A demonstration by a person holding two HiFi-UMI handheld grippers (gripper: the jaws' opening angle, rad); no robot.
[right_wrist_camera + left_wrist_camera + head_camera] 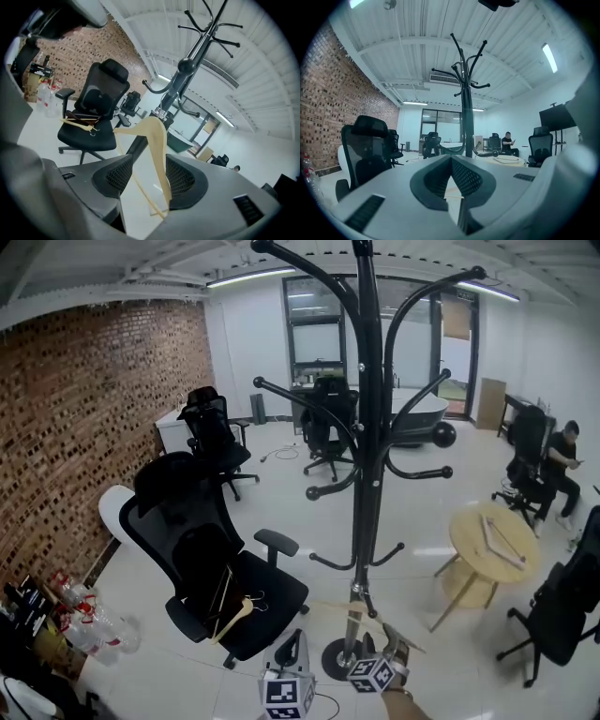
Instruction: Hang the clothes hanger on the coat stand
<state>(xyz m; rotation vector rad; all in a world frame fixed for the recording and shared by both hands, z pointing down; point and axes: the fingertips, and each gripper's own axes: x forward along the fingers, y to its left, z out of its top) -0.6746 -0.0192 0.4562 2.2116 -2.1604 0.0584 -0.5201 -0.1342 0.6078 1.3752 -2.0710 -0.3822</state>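
Hanger (158, 140): pale wood, upright at lower centre, in the gap of the right-hand tongs, leaning toward the frame's right.
Right tongs (149, 164): spread wide, pinching nothing.
Left tongs (451, 158): tips pressed together, empty.
Coat stand (367, 427): black, dead centre, just behind the hanger.

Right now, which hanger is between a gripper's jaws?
The hanger between the right gripper's jaws; the others lie on the black chair and round table.
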